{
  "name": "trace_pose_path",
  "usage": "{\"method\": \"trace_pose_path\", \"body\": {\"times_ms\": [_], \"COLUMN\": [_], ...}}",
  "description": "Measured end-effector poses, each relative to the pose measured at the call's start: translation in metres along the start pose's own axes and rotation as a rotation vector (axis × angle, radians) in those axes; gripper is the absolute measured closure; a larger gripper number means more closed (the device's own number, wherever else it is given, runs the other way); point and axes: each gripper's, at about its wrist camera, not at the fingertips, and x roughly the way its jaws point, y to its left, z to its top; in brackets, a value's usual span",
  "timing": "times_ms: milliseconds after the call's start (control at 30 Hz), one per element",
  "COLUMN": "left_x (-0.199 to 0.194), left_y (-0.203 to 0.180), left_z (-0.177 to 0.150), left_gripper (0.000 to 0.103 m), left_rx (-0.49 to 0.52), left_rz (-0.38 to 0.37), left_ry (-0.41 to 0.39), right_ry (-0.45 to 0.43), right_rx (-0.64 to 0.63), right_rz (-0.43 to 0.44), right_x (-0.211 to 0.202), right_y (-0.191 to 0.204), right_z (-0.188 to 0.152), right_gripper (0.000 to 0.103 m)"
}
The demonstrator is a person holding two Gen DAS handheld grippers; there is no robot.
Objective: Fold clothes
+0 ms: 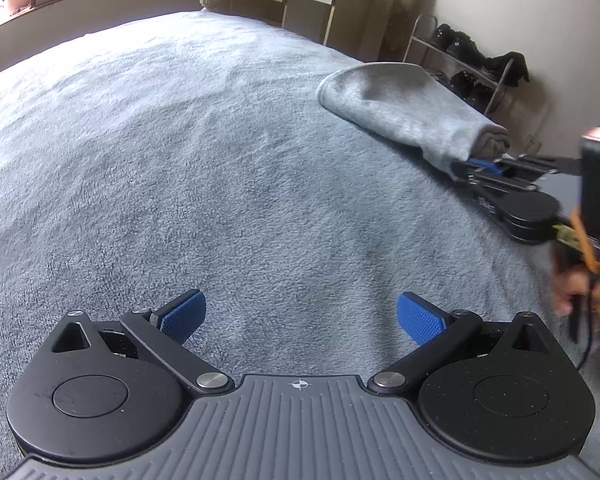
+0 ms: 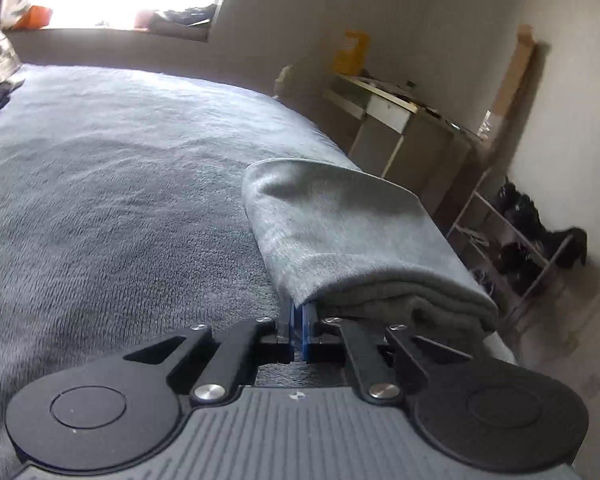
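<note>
Jaws: right gripper (image 2: 299,320) fully closed, blue pads together at near edge of folded grey garment (image 2: 352,232); whether fabric is pinched between them cannot be told. Left gripper (image 1: 300,316) spread wide, empty, above bare grey blanket (image 1: 180,160). Garment at centre right of right wrist view, close to bed edge. Judgement: step is final tidying of fold; advise keeping pads low and flat, nudging without dragging layers apart. Count: one garment folded, two grippers, one desk (image 2: 396,120) upper right, one shoe rack (image 2: 520,248) right.
</note>
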Motion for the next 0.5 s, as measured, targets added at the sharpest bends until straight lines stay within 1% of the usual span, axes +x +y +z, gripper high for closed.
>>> {"method": "trace_pose_path", "body": {"times_ms": [67,100,167,300,367,433,500], "left_x": [0.003,0.004,0.003,0.003,0.003,0.005,0.005], "left_y": [0.003,0.004,0.005,0.006,0.008,0.01,0.01], "left_z": [0.001,0.001,0.002,0.003,0.004,0.004,0.005], "left_gripper": [0.0,0.0,0.0,0.0,0.0,0.0,0.0], "left_rx": [-0.024,-0.034,-0.041,-0.024,-0.023,-0.026,-0.029], "left_rz": [-0.003,-0.009,-0.02,-0.011,-0.004,-0.001,-0.003], "left_ry": [0.013,0.017,0.016,0.007,0.005,0.001,-0.004], "right_ry": [0.037,0.059,0.107,0.126,0.101,0.021,-0.056], "right_rx": [-0.057,-0.064,-0.028,-0.036,-0.016,0.049,0.137], "right_rz": [0.02,0.035,0.108,0.152,0.187,0.2,0.142], "right_x": [0.008,0.014,0.023,0.011,-0.002,-0.019,-0.022], "right_y": [-0.007,-0.01,-0.014,-0.01,-0.012,-0.021,-0.033], "right_z": [-0.005,-0.008,-0.011,-0.007,-0.003,0.007,0.019], "right_gripper": [0.1,0.101,0.1,0.1,0.1,0.1,0.099]}}
